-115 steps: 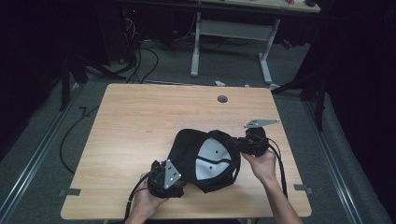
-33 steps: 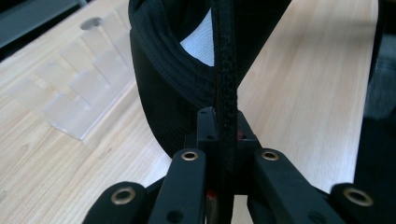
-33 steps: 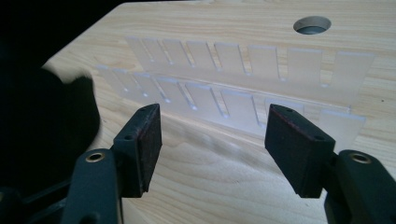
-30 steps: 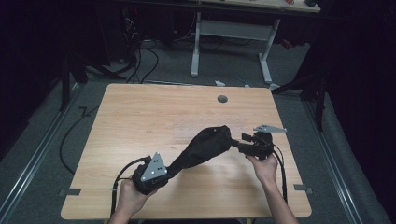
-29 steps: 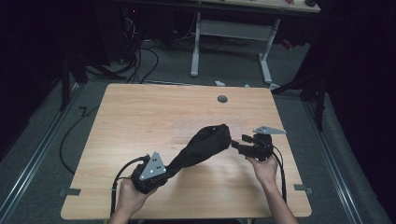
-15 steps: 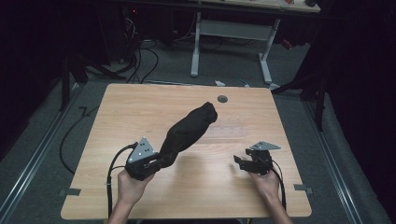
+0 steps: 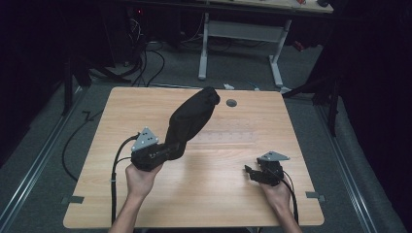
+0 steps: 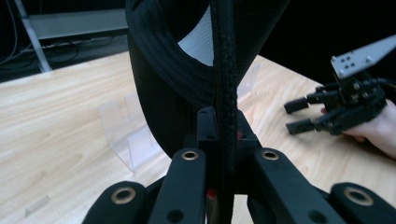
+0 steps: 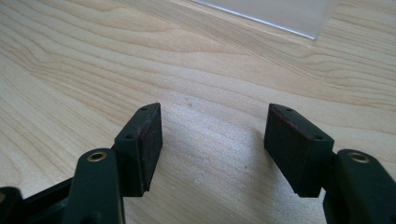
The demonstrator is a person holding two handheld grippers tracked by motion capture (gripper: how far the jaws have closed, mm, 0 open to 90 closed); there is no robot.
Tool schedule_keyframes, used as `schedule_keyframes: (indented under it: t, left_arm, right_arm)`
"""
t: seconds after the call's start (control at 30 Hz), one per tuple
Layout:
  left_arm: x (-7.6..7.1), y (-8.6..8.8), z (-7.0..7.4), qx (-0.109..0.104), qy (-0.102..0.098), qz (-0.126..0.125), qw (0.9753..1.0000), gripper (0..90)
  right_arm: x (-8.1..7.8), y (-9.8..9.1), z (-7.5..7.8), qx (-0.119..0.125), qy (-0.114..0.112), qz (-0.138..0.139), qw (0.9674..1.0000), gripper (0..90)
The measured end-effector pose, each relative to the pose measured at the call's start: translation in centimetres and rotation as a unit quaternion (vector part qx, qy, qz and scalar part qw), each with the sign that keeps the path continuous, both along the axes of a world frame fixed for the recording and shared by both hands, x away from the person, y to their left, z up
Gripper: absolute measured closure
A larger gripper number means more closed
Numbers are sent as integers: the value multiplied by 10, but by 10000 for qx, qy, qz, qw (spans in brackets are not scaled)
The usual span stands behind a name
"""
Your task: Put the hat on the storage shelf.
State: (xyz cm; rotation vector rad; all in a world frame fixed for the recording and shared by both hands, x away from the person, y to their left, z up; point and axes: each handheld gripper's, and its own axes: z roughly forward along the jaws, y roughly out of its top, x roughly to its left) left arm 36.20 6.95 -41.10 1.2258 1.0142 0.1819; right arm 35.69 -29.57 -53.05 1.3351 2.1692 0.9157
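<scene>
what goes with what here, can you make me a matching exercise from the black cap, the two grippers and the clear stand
Things:
1. black cap
2. left gripper
3. right gripper
4. clear stand

States:
A. jaws open, nothing between them, low over the wood
B. standing on the table, see-through
C. lifted off the table, held by its edge
D. jaws shut on fabric

Pairs: 1-C, 2-D, 3-A, 4-B
</scene>
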Motion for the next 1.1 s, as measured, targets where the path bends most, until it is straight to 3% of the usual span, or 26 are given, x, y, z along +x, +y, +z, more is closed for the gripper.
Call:
schedule_keyframes:
  t: [0.33,0.7,1.1]
  left_arm:
    - [25,-7,7,-85,-180,180,9996,866]
    - [50,-10,1,-314,-331,249,9986,866]
    - [67,-21,-8,-267,-397,220,9986,866]
  right_arm:
    - [0,1,0,-3,4,-9,10000,365]
    - [-1,1,0,-2,10,-7,10000,360]
    - [-1,1,0,5,9,-14,10000,358]
